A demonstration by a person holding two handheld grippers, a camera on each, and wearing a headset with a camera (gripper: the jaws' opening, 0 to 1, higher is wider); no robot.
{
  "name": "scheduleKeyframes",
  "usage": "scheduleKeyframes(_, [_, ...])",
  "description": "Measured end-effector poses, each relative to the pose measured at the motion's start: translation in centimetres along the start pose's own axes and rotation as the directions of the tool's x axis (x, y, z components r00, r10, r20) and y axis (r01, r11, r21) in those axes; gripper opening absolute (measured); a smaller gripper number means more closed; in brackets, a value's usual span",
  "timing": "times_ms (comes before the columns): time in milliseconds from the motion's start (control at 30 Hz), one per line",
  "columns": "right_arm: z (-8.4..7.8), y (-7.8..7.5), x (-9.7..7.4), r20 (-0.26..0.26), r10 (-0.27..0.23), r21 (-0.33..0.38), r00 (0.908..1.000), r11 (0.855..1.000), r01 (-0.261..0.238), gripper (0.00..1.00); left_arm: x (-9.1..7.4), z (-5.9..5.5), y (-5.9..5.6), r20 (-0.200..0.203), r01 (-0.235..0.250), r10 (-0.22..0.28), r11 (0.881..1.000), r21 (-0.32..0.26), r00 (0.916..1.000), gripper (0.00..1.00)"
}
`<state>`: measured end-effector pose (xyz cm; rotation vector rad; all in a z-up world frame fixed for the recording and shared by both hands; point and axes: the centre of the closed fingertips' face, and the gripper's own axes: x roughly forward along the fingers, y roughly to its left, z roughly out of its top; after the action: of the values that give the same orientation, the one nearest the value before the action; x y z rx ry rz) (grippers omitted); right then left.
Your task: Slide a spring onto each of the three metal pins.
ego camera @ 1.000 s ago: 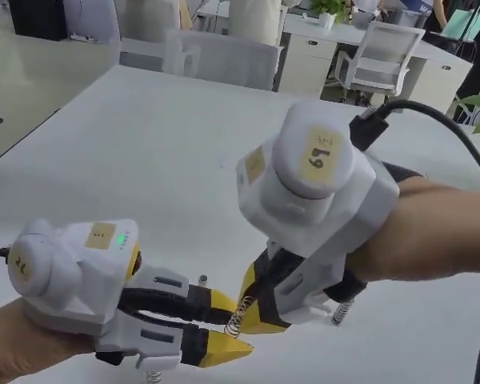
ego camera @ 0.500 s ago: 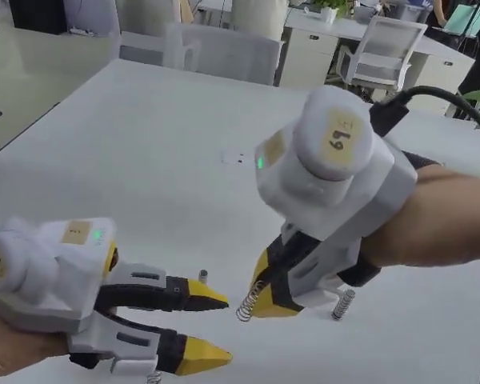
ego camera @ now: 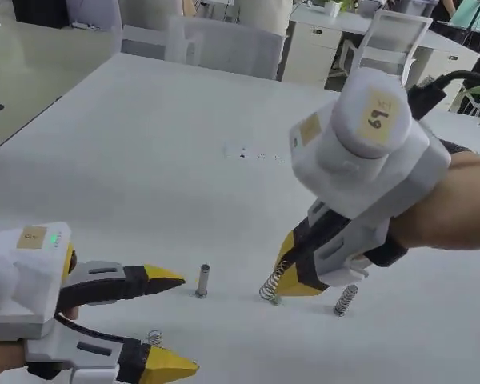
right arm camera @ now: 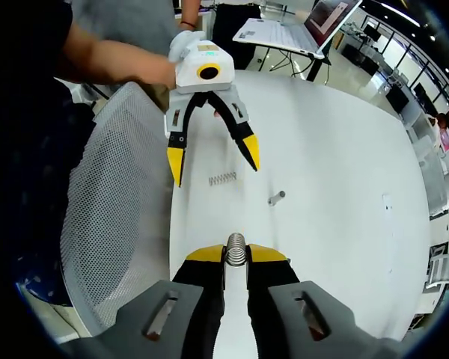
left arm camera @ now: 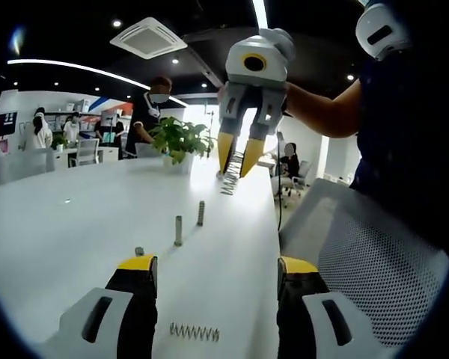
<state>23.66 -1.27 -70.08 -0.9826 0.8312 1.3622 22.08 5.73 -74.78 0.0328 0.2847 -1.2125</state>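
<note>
Two tongs over the white worktop (ego camera: 144, 144): lower left, the left tongs (ego camera: 173, 325) gape wide astride a loose spring (ego camera: 154, 337) (lying flat); mid-frame stands a bare metal pin (ego camera: 202, 281); right tongs (ego camera: 286, 280) pinch a second spring (ego camera: 270, 289).

- Yellow cap sticker (ego camera: 378, 118) on round top of right claw (ego camera: 282, 284): handwritten digits, apparently "69", tilted.
- Yellow side sticker (ego camera: 308, 128) on same housing: too small to read.
- Yellow housing sticker (ego camera: 32, 236) on left claw (ego camera: 186, 322): illegible.
</note>
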Motion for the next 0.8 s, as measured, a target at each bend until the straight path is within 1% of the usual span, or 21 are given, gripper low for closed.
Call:
scheduleKeyframes(133, [-0.6, -0.6, -0.3, -0.003, -0.011, 0.020, 0.9999, 1.000, 0.011, 0.07, -0.8, -0.4, 0.9, -0.011, -0.046, 0.046, 0.999, 0.000, 0.9989, 0.69])
scheduleKeyframes(300, [-1.3, -1.4, -0.8, -0.005, -0.027, 0.042, 0.9996, 0.999, 0.027, 0.07, -1.5, -0.9, 1.4, -0.026, -0.078, 0.078, 0.997, 0.015, 0.9966, 0.72])
scheduleKeyframes(367, [-1.5, -1.7, -0.9, -0.007, -0.032, 0.052, 0.9994, 0.998, 0.033, 0.07, -1.7, -1.1, 1.7, -0.033, -0.095, 0.095, 0.995, 0.020, 0.9949, 0.76])
scheduleKeyframes(400, [-1.7, -2.0, -1.1, -0.007, -0.037, 0.058, 0.9993, 0.998, 0.037, 0.07, -1.8, -1.3, 1.8, -0.040, -0.099, 0.100, 0.995, 0.031, 0.9942, 0.76])
scheduleKeyframes(567, [-2.2, -3.2, -1.8, -0.003, -0.062, 0.083, 0.9981, 0.995, 0.062, 0.07, -2.2, -1.6, 2.2, -0.053, -0.117, 0.120, 0.992, 0.051, 0.9914, 0.80])
scheduleKeyframes(667, [-2.6, -3.9, -2.1, -0.007, -0.075, 0.100, 0.9971, 0.992, 0.076, 0.07, -2.4, -2.0, 2.5, -0.064, -0.126, 0.130, 0.990, 0.069, 0.9894, 0.80])
scheduleKeyframes(767, [-3.0, -4.5, -2.2, -0.012, -0.080, 0.114, 0.9967, 0.990, 0.081, 0.07, -2.6, -2.1, 2.7, -0.070, -0.133, 0.139, 0.988, 0.078, 0.9879, 0.81])
scheduleKeyframes(800, [-3.3, -4.7, -2.2, -0.021, -0.079, 0.123, 0.9967, 0.989, 0.081, 0.07, -2.7, -2.3, 2.9, -0.079, -0.136, 0.143, 0.987, 0.088, 0.9865, 0.81])
